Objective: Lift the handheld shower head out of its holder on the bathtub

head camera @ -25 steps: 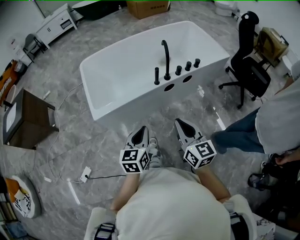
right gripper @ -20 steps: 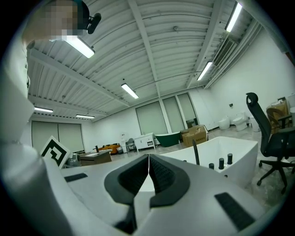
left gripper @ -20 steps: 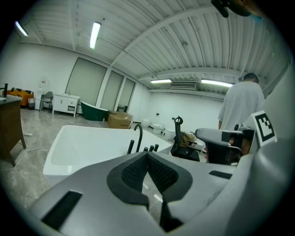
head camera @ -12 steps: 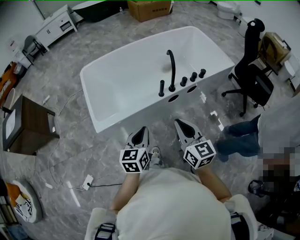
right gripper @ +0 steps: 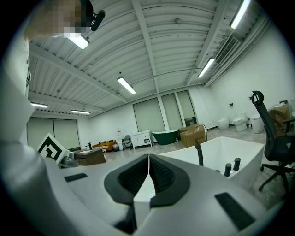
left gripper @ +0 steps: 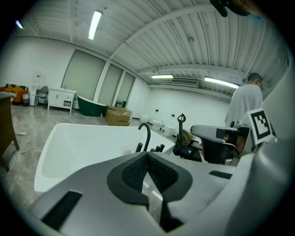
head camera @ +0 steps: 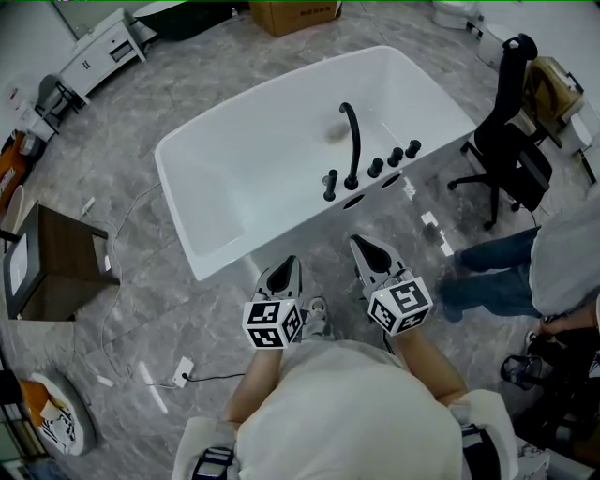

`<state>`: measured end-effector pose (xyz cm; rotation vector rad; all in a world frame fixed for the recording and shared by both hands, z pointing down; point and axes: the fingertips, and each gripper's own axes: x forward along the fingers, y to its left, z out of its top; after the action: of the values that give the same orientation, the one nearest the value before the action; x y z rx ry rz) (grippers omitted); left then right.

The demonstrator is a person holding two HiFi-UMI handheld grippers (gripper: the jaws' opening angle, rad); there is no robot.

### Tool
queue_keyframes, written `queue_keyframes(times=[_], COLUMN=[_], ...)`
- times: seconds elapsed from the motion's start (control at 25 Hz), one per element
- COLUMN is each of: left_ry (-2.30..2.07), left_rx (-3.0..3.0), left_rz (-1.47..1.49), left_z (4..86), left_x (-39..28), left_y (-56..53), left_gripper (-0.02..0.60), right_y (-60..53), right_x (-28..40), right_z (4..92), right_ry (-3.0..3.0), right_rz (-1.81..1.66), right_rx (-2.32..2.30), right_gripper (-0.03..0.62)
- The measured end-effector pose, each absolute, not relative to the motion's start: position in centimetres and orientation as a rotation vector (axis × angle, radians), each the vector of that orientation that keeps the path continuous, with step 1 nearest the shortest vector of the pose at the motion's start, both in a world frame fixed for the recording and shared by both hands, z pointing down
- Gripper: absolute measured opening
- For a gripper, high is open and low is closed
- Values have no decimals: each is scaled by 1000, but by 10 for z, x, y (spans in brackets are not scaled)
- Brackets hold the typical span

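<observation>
A white bathtub (head camera: 216, 178) stands on the grey marble floor ahead of me. On its near rim are a black arched spout (head camera: 352, 141), a row of black knobs (head camera: 394, 157) and, left of the spout, a short black upright piece (head camera: 330, 185) that looks like the handheld shower head in its holder. Both grippers hang side by side short of the tub and touch nothing. My left gripper (head camera: 286, 266) is shut and empty, and so is my right gripper (head camera: 360, 245). Past the shut left gripper (left gripper: 147, 153) I see the spout (left gripper: 146, 136). The shut right gripper (right gripper: 148, 156) has the spout (right gripper: 199, 154) to its right.
A black office chair (head camera: 506, 122) stands right of the tub. A person in jeans (head camera: 553, 262) is at the right edge. A brown side table (head camera: 52, 253) sits at the left. A cable with a white plug (head camera: 183, 370) lies on the floor; a cardboard box (head camera: 295, 14) is behind the tub.
The bathtub has drawn nearer in the head view as I move towards it. Both grippers stay shut, in the same pose before my body. The person on the right has shifted.
</observation>
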<state>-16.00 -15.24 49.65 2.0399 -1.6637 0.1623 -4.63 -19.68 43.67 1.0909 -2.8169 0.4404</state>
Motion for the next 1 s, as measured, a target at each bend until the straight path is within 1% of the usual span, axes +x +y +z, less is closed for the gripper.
queue_keyframes(times=[0.28,0.88,0.96,1.0], left_ry=[-1626,-1532,-1526,-1524], left_rx=[2019,1984,1977,1973], left_rz=[192,258,262,263], left_z=[516,568,573,576], left_x=[-179,-200,-202,-203], left_y=[-174,-226,-232,-235], left_gripper=[20,20,20,21], right_y=[-232,-325,-337,-343], right_x=[-59,-81,-85,-87], right_z=[465,580,596,604], right_ry=[-2749,-2565,-2540,-2530], right_rz=[406,424,440,444], right_rx=[1125,1167,1159,1148], right_gripper=[21,23,29,53])
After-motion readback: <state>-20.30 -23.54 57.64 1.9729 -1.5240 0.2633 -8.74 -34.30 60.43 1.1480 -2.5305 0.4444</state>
